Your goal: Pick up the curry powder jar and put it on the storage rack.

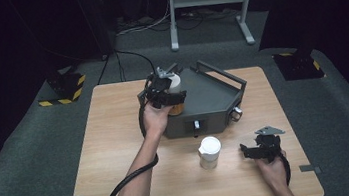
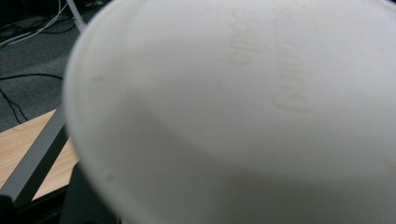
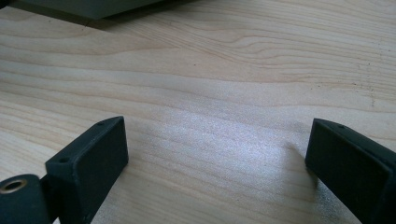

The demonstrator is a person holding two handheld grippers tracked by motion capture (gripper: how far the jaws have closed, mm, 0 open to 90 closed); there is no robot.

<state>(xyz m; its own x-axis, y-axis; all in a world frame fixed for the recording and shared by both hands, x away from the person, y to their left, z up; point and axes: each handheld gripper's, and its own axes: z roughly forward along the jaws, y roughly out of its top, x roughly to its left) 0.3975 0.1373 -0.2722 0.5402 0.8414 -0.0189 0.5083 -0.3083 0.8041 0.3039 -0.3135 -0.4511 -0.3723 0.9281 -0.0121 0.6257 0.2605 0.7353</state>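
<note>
A white-lidded jar (image 1: 175, 83) with amber contents is held above the left corner of a dark grey box (image 1: 210, 98), with my left gripper (image 1: 170, 96) shut on it. Its blurred white lid (image 2: 243, 116) sits right against the camera in the left gripper view, hiding the jaws. A second white-lidded jar (image 1: 209, 152) stands on the wooden table (image 1: 116, 135) in front of the box. My right gripper (image 1: 248, 150) rests low over the table to the right of that jar. It is open (image 3: 217, 149), with only bare wood between its jaws.
The grey box has a rail handle (image 1: 221, 73) along its back and a knob (image 1: 236, 114) on its front right face. Its corner (image 3: 93, 7) shows at the top of the right gripper view. A metal stand (image 1: 208, 3) and cables lie on the floor behind the table.
</note>
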